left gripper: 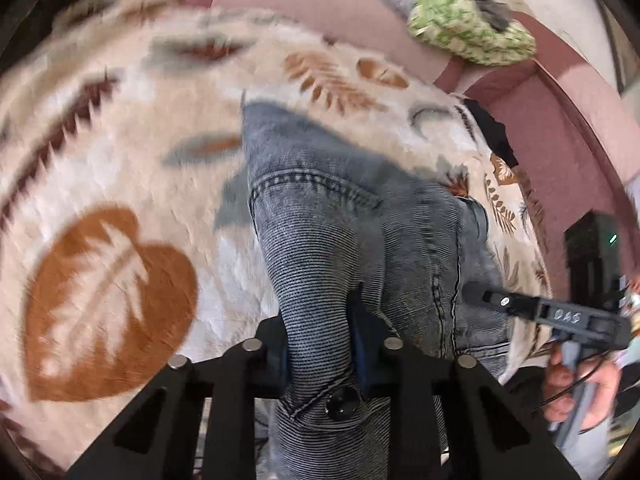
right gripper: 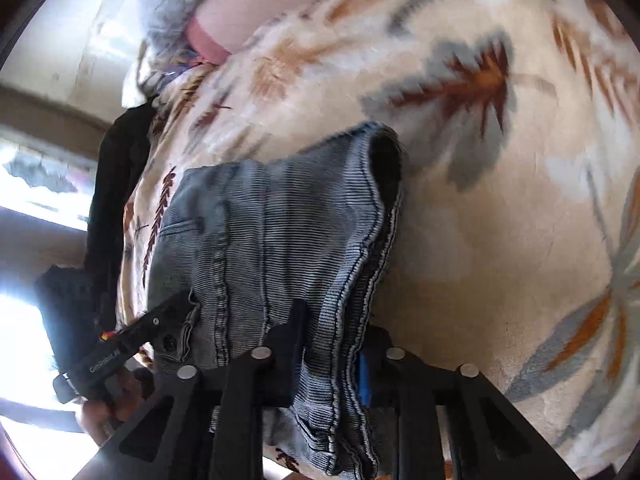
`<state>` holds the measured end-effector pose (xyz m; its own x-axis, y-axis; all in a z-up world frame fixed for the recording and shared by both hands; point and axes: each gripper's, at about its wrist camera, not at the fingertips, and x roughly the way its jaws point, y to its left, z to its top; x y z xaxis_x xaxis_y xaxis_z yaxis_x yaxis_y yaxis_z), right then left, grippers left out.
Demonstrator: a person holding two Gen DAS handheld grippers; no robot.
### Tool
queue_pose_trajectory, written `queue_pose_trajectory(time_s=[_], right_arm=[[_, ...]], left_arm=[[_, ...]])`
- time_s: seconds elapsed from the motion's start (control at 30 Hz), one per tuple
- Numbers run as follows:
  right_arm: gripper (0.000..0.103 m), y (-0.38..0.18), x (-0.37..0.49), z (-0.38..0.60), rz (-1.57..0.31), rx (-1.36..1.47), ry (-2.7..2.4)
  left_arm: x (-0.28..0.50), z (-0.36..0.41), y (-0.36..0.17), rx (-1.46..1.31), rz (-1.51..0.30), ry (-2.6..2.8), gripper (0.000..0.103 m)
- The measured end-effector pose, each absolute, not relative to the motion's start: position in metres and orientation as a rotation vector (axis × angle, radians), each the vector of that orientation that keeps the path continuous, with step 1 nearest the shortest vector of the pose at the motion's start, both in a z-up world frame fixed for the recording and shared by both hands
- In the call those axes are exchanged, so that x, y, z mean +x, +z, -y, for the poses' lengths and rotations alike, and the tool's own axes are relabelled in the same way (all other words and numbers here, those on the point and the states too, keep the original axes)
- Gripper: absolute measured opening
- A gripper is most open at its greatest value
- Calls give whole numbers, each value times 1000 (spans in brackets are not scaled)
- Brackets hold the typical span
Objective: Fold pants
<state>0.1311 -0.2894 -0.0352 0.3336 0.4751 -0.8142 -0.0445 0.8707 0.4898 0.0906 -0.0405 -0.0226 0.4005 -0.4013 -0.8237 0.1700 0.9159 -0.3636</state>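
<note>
Pinching grey denim pants (left gripper: 320,240) at the buttoned waistband, left gripper (left gripper: 320,344) jaws clamping fabric, right gripper (right gripper: 328,360) jaws gripping hemmed edge, pants draping over leaf-patterned blanket (left gripper: 120,160)

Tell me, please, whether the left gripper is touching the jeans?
Touching. The left wrist view shows the left gripper closed on a bunched fold of the jeans, fabric pinched between both fingers.
</note>
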Motion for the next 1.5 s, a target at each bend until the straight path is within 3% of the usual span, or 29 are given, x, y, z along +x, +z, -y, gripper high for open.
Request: queue_pose_trajectory(time_s=[0.27, 0.43, 0.47, 0.53, 0.57, 0.7, 0.8, 0.9, 1.0, 1.1, 1.13, 1.2, 1.27, 1.5], right_arm=[[15, 44, 175, 261, -1014, 363, 421], [17, 13, 222, 246, -1076, 365, 414], [21, 1, 225, 247, -1089, 348, 393], [23, -35, 233, 240, -1170, 261, 327], [32, -45, 233, 239, -1193, 231, 281], [34, -21, 203, 242, -1070, 186, 260], [40, 7, 172, 237, -974, 205, 324], [56, -15, 159, 218, -1010, 146, 318], [58, -59, 162, 204, -1083, 32, 255], [61, -28, 142, 211, -1004, 59, 243], [66, -11, 128, 215, -943, 59, 218], [88, 12, 102, 220, -840, 49, 204], [94, 25, 73, 224, -771, 33, 194], [98, 33, 27, 239, -764, -9, 165]], left_arm=[[124, 18, 50, -209, -886, -331, 24], [164, 6, 21, -255, -961, -264, 31], [165, 2, 7, -256, -994, -229, 35], [174, 4, -26, -233, -1071, -179, 58], [174, 3, -37, -211, -1101, -141, 58], [146, -12, -14, -250, -1029, -174, 60], [116, -13, 11, -228, -902, -186, 79], [104, 2, -1, -122, -901, -115, 80], [111, 19, -37, -34, -1025, -85, 81], [94, 12, -15, -88, -959, -28, 81], [83, 11, 0, -77, -912, -10, 81], [65, 15, 20, -40, -828, 9, 82], [49, 19, 35, 1, -770, 50, 90], [30, 32, 47, 7, -766, 53, 92]])
